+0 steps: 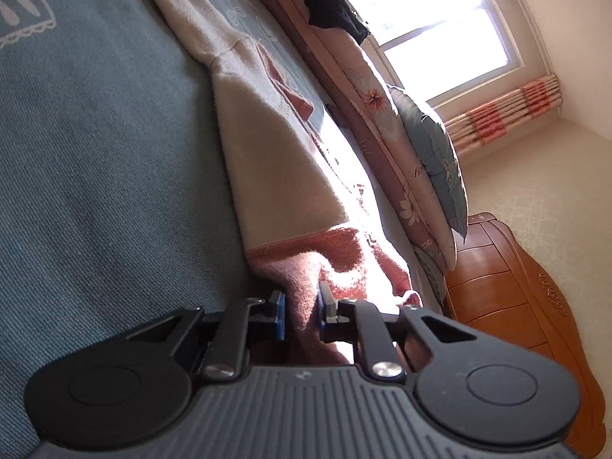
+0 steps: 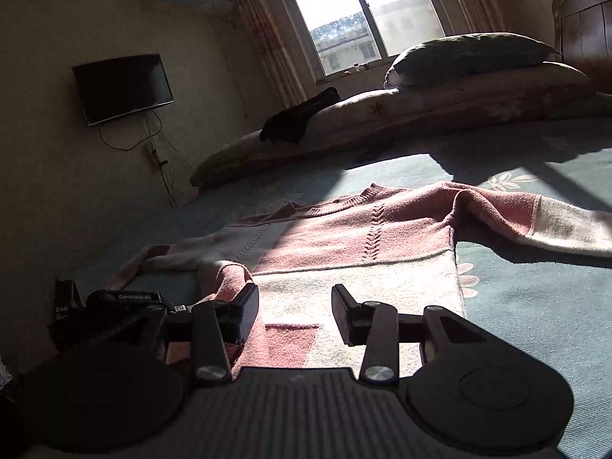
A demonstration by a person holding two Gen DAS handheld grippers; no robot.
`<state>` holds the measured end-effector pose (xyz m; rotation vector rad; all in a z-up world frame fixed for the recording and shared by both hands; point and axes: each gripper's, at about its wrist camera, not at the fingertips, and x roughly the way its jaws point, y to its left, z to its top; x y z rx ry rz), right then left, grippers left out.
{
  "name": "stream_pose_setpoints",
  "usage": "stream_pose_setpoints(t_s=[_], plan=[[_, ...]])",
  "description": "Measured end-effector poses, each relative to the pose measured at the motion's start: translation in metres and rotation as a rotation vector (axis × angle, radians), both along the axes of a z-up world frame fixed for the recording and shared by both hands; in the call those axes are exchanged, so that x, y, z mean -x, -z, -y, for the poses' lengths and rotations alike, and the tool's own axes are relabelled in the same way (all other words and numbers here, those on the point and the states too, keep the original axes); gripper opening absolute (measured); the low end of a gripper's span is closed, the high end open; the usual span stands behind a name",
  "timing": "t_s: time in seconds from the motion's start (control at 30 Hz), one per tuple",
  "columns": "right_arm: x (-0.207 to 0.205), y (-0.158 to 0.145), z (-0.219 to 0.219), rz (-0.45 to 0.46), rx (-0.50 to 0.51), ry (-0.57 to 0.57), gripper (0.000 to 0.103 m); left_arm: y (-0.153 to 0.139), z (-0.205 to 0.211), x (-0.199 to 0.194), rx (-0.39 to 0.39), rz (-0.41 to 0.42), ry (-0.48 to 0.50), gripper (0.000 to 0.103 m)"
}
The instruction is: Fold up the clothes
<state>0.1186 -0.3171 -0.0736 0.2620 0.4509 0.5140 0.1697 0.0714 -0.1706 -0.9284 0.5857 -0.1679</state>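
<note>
A pink and cream knitted sweater (image 2: 344, 237) lies spread face up on the teal bedspread (image 2: 535, 306), one sleeve (image 2: 535, 222) stretched to the right. My right gripper (image 2: 294, 313) hovers open over the cream hem, nothing pinched between its fingers. In the left wrist view the sweater (image 1: 275, 160) runs away from me along the bed. My left gripper (image 1: 304, 310) is shut on its pink ribbed edge (image 1: 306, 267), the cloth bunched between the blue pads. The left gripper's black body (image 2: 114, 306) shows at the left of the right wrist view, beside a folded-over pink cuff (image 2: 229, 279).
A folded floral quilt (image 2: 382, 114) with a pillow (image 2: 470, 53) on it lies along the bed's far side, with a black garment (image 2: 298, 114) draped over it. A wooden headboard (image 1: 516, 306) ends the bed. A window (image 2: 363, 11) and a wall television (image 2: 122, 88) stand behind.
</note>
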Motion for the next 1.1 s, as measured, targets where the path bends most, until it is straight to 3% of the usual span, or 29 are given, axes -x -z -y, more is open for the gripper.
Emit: stream_pose_setpoints(t_s=[0.27, 0.37, 0.5, 0.7, 0.93, 1.03, 1.1], plan=[[-0.001, -0.001, 0.002, -0.006, -0.010, 0.023, 0.049, -0.086, -0.020, 0.025, -0.290, 0.083, -0.022, 0.011], [-0.002, 0.000, 0.002, -0.010, -0.010, 0.036, 0.051, -0.102, -0.026, 0.037, -0.408, 0.076, -0.044, 0.011], [-0.005, 0.001, 0.002, -0.022, -0.008, 0.047, 0.051, -0.104, -0.033, 0.041, -0.485, 0.013, -0.057, 0.011], [-0.008, 0.004, -0.004, -0.040, 0.017, 0.055, 0.052, -0.080, -0.049, 0.044, -0.524, -0.129, -0.059, 0.011], [-0.009, 0.007, -0.010, -0.053, 0.060, 0.062, 0.057, -0.054, -0.055, 0.035, -0.580, -0.296, 0.010, 0.014], [-0.007, 0.006, -0.011, -0.048, 0.070, 0.060, 0.059, -0.060, -0.067, 0.034, -0.518, -0.306, 0.029, 0.015], [-0.006, 0.006, -0.011, -0.045, 0.065, 0.060, 0.060, -0.075, -0.075, 0.032, -0.496, -0.236, 0.035, 0.024]])
